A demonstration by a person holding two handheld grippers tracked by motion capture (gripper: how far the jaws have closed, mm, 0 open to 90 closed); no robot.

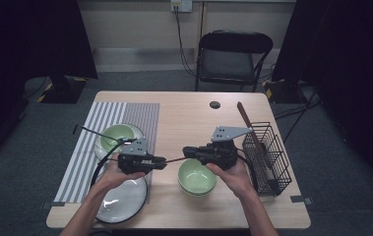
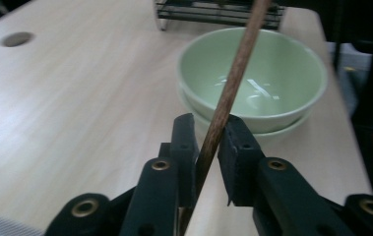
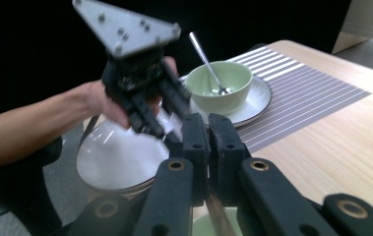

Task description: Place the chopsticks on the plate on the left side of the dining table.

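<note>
Left hand-held gripper: jaws drawn in close around a thin brown wooden stick; the right pad looks to be against the stick, a sliver of gap may remain on the left side, so full contact on both pads cannot be confirmed. In the left gripper view the stick runs up from between the jaws toward 1 o'clock, crossing in front of the stacked green bowls. Right hand-held gripper: jaws nearly together, clamped on the other end of the same stick, which shows as a thin shaft low between the pads. In the high view the two grippers face each other tip to tip above the middle of the table, left hand-held gripper at 9 o'clock, right hand-held gripper at 3 o'clock, the stick bridging the short gap between them. Stacked green bowls sit just below the right gripper, toward 5 o'clock. Black wire basket stands at 3 o'clock near the table edge, a long brown utensil leaning out of it. Striped mat lies at 9 o'clock, carrying a green bowl with a spoon on a white plate; a second white plate lies at 7 o'clock under the left forearm.
</note>
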